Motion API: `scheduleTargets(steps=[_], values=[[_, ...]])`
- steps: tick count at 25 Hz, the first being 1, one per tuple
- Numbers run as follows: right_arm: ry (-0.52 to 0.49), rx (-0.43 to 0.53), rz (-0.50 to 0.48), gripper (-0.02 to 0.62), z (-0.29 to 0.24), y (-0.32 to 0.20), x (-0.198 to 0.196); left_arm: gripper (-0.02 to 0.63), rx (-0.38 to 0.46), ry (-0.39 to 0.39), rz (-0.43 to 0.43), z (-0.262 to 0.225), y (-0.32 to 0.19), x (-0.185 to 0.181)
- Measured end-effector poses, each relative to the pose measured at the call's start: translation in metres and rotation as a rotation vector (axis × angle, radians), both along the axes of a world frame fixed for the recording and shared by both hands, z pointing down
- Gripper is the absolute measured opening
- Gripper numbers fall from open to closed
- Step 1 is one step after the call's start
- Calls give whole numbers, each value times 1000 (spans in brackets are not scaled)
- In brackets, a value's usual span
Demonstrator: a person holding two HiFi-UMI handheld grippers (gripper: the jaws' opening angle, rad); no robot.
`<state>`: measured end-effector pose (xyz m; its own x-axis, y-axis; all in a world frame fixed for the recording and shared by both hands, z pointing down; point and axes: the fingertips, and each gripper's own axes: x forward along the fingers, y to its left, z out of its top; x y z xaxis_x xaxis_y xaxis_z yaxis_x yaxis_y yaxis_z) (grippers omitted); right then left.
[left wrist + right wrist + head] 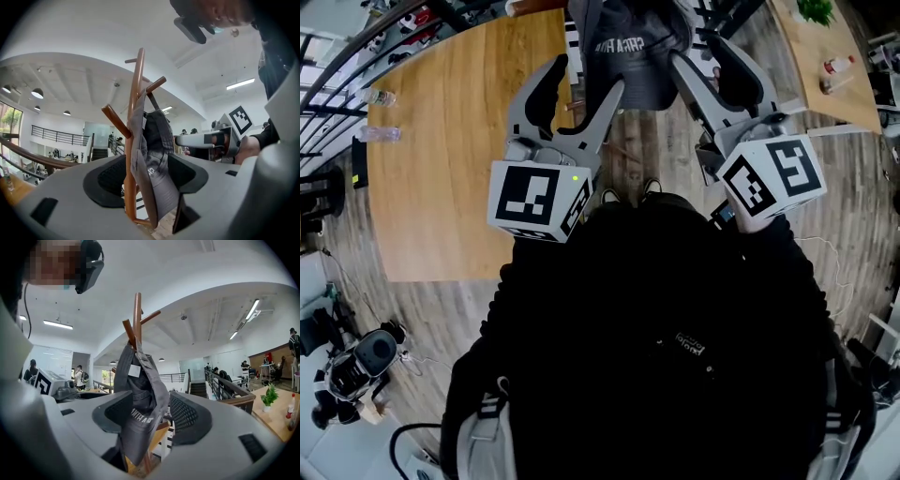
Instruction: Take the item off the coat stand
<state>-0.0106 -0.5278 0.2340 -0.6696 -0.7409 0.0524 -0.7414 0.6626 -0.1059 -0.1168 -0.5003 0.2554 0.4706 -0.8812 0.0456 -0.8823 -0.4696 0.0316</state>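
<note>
A dark grey cap (633, 47) hangs on a wooden coat stand (136, 117), high up among its pegs. In the left gripper view the cap (152, 159) droops between the wide-apart jaws of my left gripper (147, 176), and the pads do not press it. My right gripper (150, 416) is also open, with the cap (138, 399) and the stand's pole (137, 310) between its jaws. In the head view the left gripper (586, 80) and right gripper (708, 61) flank the cap from either side, both pointing level.
A large wooden table (441, 141) with two plastic bottles (380, 97) stands at the left. Another table (825, 47) with a plant and bottles is at the far right. A railing (337, 66) runs along the left edge. A bag (366, 361) lies on the floor.
</note>
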Motion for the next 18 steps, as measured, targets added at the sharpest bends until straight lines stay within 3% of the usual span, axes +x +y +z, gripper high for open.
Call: scheduleTargets(steps=[14, 18], values=[[36, -45, -59, 255, 4, -25, -15, 284, -66, 17, 72, 8, -16, 10], [57, -34, -80, 188, 2, -22, -24, 234, -64, 17, 60, 6, -22, 6]])
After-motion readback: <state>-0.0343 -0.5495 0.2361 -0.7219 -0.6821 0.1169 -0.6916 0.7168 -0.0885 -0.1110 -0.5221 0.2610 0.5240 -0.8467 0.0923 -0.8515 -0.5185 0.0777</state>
